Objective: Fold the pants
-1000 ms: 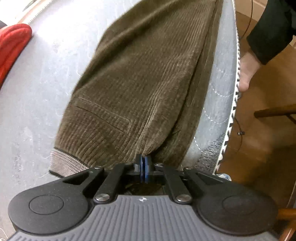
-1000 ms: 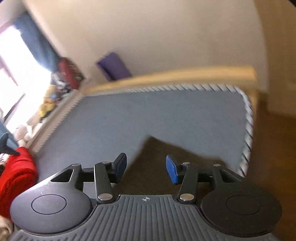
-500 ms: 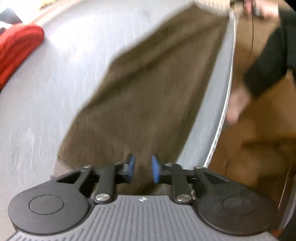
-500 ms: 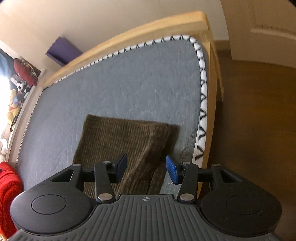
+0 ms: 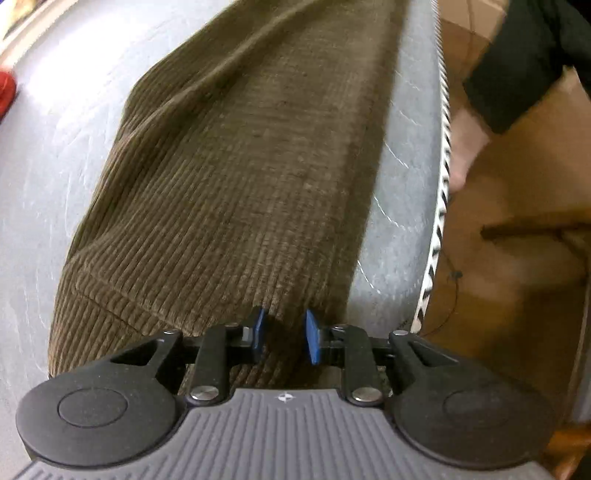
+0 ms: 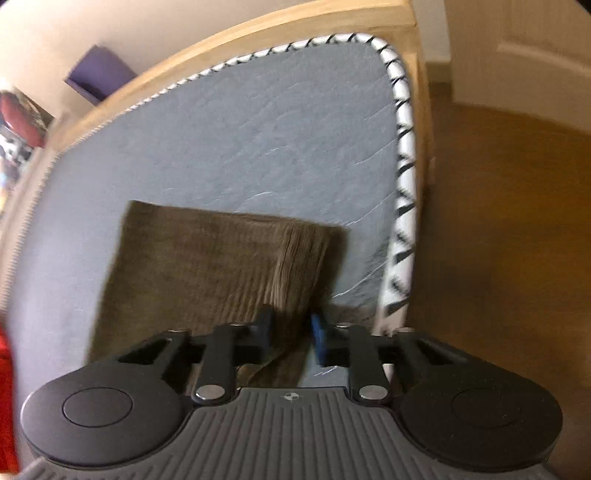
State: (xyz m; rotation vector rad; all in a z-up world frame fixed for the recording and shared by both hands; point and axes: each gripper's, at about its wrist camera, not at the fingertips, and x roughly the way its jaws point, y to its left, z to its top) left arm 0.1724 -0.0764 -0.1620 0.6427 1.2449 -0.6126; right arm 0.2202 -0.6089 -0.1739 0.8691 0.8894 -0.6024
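Observation:
Brown corduroy pants [image 5: 240,166] lie lengthwise on a grey mattress [image 5: 55,129], near its right edge. My left gripper [image 5: 285,334] points down at the waist end. Its jaws are closing with a ridge of fabric between the blue pads [image 5: 258,330], which stand apart. In the right wrist view the leg end of the pants [image 6: 199,266] lies flat, its cuff edge square across the mattress [image 6: 277,140]. My right gripper [image 6: 291,332] hangs over the leg's right edge. Its jaws are closing too, with gathered cloth between pads that stand apart.
The mattress has a black-and-white trimmed edge [image 6: 402,221] set in a wooden frame [image 6: 258,33], with wood floor [image 6: 498,240] beside it. A person's dark sleeve [image 5: 517,62] and hand [image 5: 465,147] hang off the right edge. Something red [image 5: 5,92] lies at far left.
The left gripper let go of the waist fabric, opened and shifted toward the pants' right edge. The right gripper dropped to the leg end and its jaws narrowed around the cloth.

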